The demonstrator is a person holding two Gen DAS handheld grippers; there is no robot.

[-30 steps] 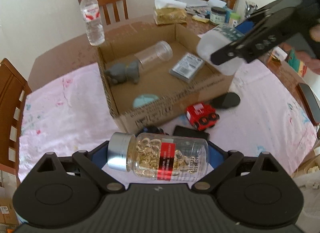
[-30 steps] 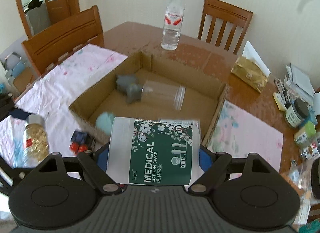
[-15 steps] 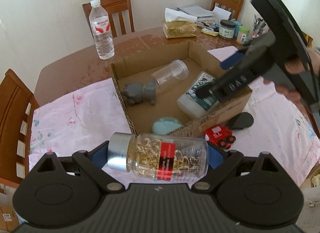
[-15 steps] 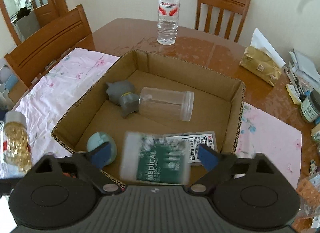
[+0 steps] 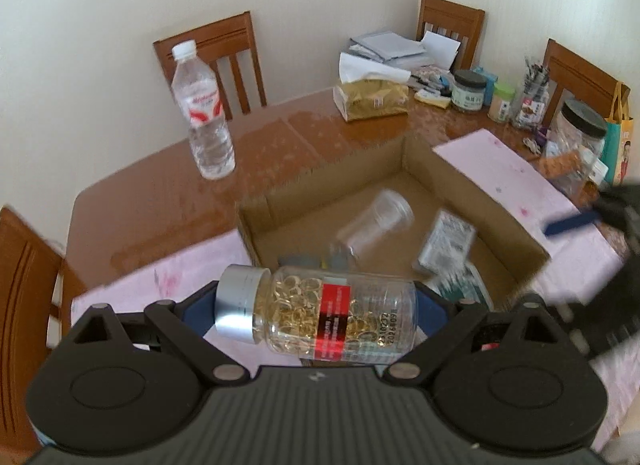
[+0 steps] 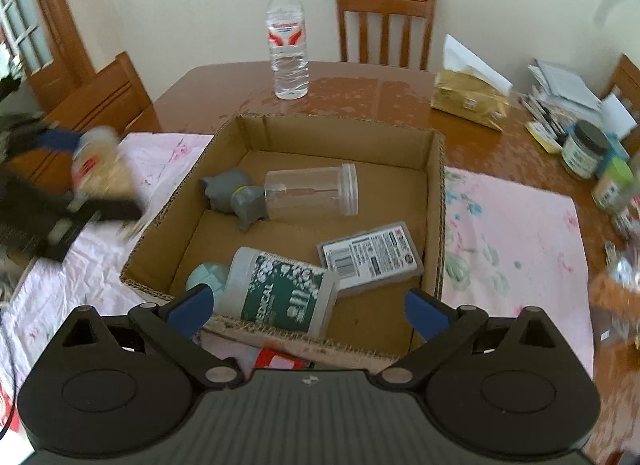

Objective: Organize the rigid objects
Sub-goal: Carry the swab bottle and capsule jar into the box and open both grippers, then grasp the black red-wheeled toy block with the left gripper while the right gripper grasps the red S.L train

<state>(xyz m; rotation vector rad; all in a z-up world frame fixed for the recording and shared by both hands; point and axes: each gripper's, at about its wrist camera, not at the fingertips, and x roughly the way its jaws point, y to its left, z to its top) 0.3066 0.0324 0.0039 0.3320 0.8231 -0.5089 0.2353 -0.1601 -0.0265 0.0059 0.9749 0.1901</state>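
My left hand-held gripper [image 5: 316,311] is clenched on the capsule bottle [image 5: 316,315], which lies crosswise between the blue fingers [image 5: 198,307] at the lower centre of the left wrist view, silver cap to the left, above the near edge of the cardboard box [image 5: 472,185]. My right hand-held gripper [image 6: 308,311] is released, its blue fingers spread wide with nothing between them. Just beyond it, in the lower centre of the right wrist view, the cotton swab tub [image 6: 280,291] lies on its side inside the box, leaning against a flat grey pack [image 6: 370,257]. Further in lie a clear jar [image 6: 312,193] and a grey toy [image 6: 236,197]. A water bottle [image 6: 287,37] stands on the surface [image 6: 400,93] behind.
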